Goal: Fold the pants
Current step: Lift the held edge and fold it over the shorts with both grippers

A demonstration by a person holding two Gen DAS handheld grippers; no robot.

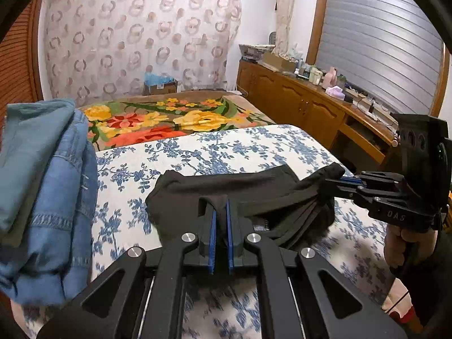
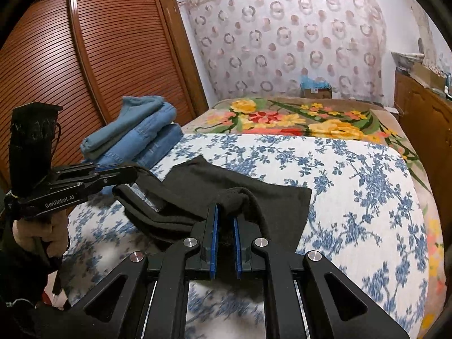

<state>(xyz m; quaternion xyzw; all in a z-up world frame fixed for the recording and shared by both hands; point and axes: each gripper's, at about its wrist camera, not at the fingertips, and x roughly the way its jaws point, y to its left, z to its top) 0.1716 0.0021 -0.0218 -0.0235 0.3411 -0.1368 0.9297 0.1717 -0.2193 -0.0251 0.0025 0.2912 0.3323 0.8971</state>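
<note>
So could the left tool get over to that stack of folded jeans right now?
Probably not yet: the left tool is shut on the black pants, as is the right tool. The folded jeans sit just beside it, nothing between.

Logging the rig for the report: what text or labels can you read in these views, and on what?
"GenRobot.AI": on the side of the left tool, right wrist view.
"DAS": on the side of the right tool, left wrist view, seen mirrored, partly legible.
Label on the cardboard box: too small to read.
</note>
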